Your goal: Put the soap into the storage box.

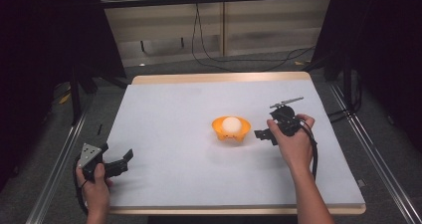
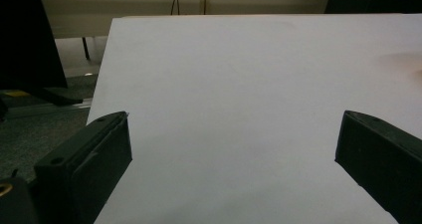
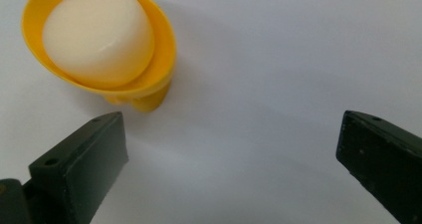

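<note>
The bowl [image 1: 230, 130] was bright orange-yellow, and the egg [image 1: 230, 124] in it was plain creamy white. The table top [image 1: 174, 134] was a pale, unpatterned grey-white with a light wood edge. Both grippers, left [image 1: 122, 162] and right [image 1: 263, 134], were black; the left carried a grey plate [image 1: 90, 151]. The floor [image 1: 378, 134] was dark grey.

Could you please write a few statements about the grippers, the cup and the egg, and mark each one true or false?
1. The egg sits in the orange cup. True.
2. The right gripper is shut on the cup. False: its jaws are wide apart, beside the cup and not touching it.
3. The left gripper is open, at the table's near left corner. True.
4. The cup lies tipped over at the table's far edge. False: it stands upright near the middle.
5. The left gripper holds the egg. False: nothing lies between its jaws.
</note>
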A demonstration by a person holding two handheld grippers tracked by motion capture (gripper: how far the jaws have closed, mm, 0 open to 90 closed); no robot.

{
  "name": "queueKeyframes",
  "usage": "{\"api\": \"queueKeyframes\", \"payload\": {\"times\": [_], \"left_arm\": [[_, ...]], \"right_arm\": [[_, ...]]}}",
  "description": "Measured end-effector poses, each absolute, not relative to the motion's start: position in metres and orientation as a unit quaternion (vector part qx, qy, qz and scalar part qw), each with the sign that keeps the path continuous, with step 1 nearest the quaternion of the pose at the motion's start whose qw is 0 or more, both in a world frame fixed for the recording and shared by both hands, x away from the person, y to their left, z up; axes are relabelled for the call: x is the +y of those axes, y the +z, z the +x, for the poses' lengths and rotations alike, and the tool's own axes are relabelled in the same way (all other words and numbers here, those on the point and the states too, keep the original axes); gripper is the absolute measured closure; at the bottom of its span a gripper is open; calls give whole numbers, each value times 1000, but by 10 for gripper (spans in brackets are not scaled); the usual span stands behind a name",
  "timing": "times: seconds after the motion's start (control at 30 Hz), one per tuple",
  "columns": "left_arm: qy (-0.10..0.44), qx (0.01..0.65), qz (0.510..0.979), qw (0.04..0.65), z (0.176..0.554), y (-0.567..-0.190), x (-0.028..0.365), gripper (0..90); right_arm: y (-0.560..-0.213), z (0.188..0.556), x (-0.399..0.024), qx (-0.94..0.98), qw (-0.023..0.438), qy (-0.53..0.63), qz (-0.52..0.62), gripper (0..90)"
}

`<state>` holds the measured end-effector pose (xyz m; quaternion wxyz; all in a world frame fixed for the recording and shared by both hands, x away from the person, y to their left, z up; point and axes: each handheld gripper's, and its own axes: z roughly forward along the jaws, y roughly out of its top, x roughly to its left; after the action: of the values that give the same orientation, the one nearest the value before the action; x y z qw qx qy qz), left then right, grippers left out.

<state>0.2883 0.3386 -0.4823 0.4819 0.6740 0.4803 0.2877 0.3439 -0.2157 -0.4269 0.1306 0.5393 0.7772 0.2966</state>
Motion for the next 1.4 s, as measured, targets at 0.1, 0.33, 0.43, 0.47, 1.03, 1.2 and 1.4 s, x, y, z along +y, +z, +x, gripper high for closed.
{"api": "queueKeyframes", "payload": {"times": [0.1, 0.33, 0.43, 0.47, 1.03, 1.2, 1.4], "left_arm": [[288, 480, 674, 482, 288, -482, 338, 11], [290, 479, 675, 480, 288, -482, 339, 11], [290, 479, 675, 480, 288, -482, 339, 11], [290, 479, 675, 480, 288, -482, 339, 11], [289, 478, 674, 483, 288, -482, 340, 10], [288, 478, 675, 483, 288, -482, 340, 10], [289, 478, 674, 483, 288, -482, 340, 10]], "right_arm": [[-429, 339, -224, 772, 135, 298, 544, 0], [-436, 329, -240, 773, 142, 292, 545, 0], [-439, 324, -247, 768, 142, 297, 549, 0], [-440, 322, -250, 769, 143, 296, 549, 0], [-455, 294, -290, 745, 164, 306, 569, 0], [-459, 286, -303, 732, 171, 318, 577, 0], [-465, 276, -320, 721, 179, 324, 587, 0]]}}
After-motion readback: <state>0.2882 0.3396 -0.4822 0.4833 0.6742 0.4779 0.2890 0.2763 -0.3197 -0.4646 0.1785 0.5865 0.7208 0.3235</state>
